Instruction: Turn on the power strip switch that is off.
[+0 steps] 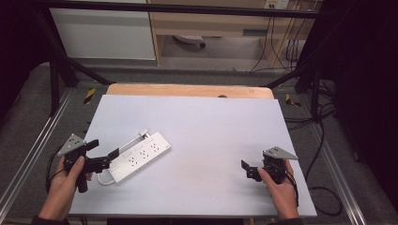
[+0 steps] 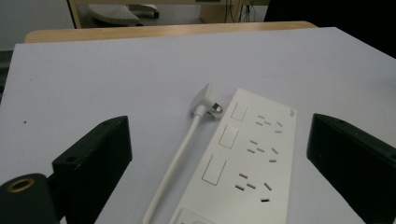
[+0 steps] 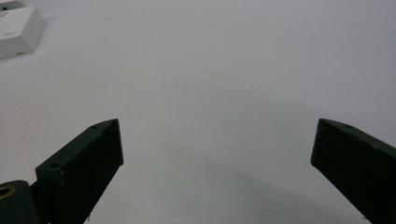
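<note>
The left tool (image 1: 104, 149) stands wide open around the near end of the flat white plastic power strip (image 1: 139, 157); the right tool (image 1: 245, 169), also open, hovers well apart over the table (image 1: 206, 122).

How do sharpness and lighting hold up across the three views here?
High view: evenly lit table, dark surroundings, power strip slightly soft. Left gripper view: strip sockets crisp, near jaws blurred. Right gripper view: dim, grainy, soft shadow low on the table.

Bare table (image 1: 206, 136) between right gripper (image 1: 245, 168) and power strip (image 1: 141, 157), seemingly unobstructed.
</note>
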